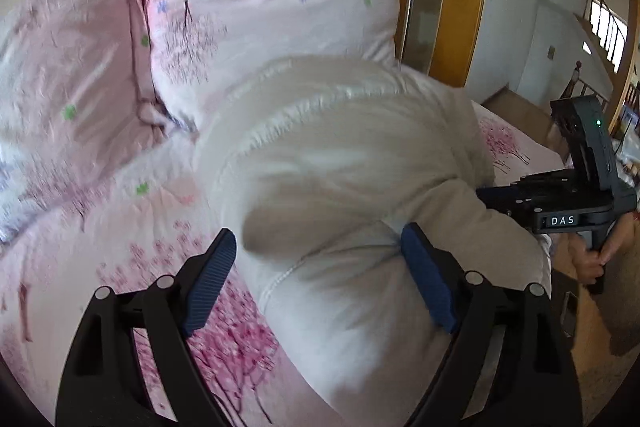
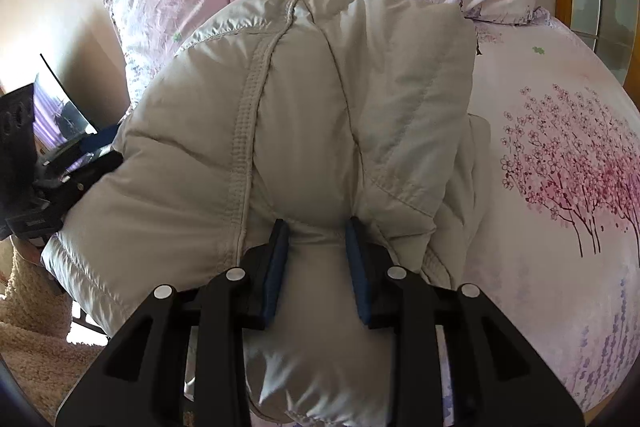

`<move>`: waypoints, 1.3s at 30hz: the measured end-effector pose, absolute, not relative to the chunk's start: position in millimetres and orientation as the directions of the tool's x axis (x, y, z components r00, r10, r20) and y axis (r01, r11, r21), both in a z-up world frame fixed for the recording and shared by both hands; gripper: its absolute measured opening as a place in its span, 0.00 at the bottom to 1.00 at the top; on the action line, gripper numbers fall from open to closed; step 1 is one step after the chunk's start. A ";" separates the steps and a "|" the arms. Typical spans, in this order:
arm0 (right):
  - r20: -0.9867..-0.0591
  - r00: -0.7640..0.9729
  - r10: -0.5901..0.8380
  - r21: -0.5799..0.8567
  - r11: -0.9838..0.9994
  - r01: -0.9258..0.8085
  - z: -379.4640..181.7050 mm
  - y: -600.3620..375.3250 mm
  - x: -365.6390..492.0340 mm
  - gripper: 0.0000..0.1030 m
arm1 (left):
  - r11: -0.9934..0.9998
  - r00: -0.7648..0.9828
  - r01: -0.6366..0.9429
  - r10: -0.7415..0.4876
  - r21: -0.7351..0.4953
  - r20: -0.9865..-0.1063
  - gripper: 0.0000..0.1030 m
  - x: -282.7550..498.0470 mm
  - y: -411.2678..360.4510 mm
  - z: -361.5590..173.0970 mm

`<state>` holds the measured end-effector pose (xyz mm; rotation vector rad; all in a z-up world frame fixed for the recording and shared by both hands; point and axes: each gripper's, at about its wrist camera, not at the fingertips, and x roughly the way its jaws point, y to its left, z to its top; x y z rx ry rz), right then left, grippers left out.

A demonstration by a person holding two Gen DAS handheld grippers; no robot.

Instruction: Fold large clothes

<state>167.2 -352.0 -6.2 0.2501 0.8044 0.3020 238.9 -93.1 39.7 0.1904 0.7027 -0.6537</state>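
jacket (image 2: 304,115) heaped on bedspread (image 2: 560,155) | pillows (image 1: 256,11) banked behind | left gripper (image 1: 320,275) spread wide around jacket | right gripper (image 2: 318,259) pinched on jacket fold

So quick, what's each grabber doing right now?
Left gripper: jaws wide open around the puffy beige jacket, not squeezing it.
Right gripper: jaws partly closed, pinching a fold of the jacket.

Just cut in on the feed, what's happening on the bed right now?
A person is folding a puffy white jacket on the pink floral bed with two handheld grippers. The right gripper has a bunch of the jacket between its jaws. The left gripper is wide open, straddling the jacket's near edge.
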 end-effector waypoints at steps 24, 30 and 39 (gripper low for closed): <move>-0.560 0.784 0.267 0.272 0.953 -0.131 5.3 -342.2 126.4 0.28 | 0.830 0.636 0.557 -0.432 -0.008 -0.640 0.89 215.4 -92.9 12.7; -0.614 0.767 0.188 0.211 0.975 -0.070 -17.8 -338.0 129.4 0.29 | 0.827 0.649 0.562 -0.447 -0.009 -0.616 0.89 210.3 -95.0 8.9; -0.619 0.748 0.239 0.278 0.958 -0.077 -20.6 -347.1 138.7 0.29 | 0.850 0.690 0.523 -0.467 -0.065 -0.554 0.89 216.3 -67.2 34.9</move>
